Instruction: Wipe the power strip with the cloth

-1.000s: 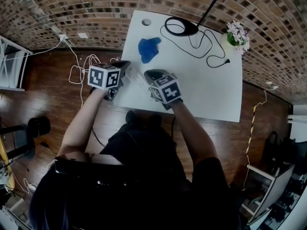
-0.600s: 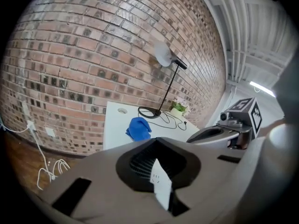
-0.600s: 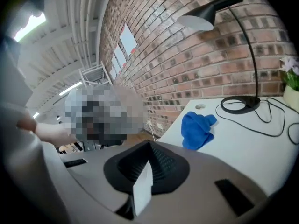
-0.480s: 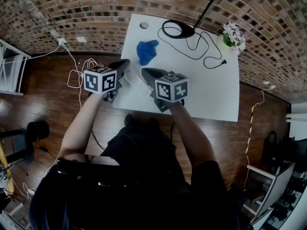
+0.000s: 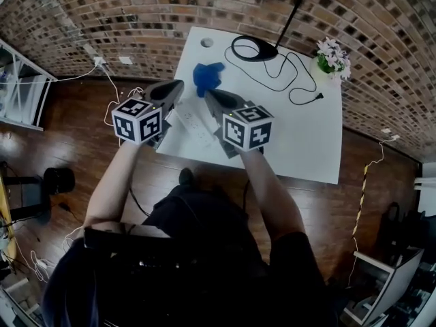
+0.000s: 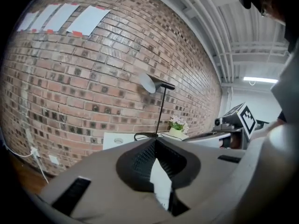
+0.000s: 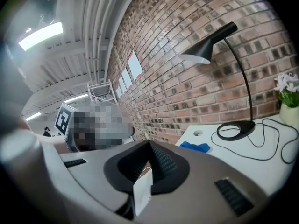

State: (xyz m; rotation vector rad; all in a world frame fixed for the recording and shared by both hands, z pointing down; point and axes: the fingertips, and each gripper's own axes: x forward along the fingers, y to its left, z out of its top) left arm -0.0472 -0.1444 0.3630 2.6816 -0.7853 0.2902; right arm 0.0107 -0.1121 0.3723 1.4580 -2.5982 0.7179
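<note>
Hovering clenched shut over the power strip (image 5: 193,127), left gripper (image 5: 172,90) and right gripper (image 5: 212,95) face the cloth (image 5: 208,75), the right nearer.

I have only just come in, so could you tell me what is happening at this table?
A person holds a pair of tongs in each hand. The left tongs and the right tongs are both shut on the white power strip, one from each side, holding it over the near edge of the table. The blue cloth lies untouched farther back, so wiping has not begun.
</note>
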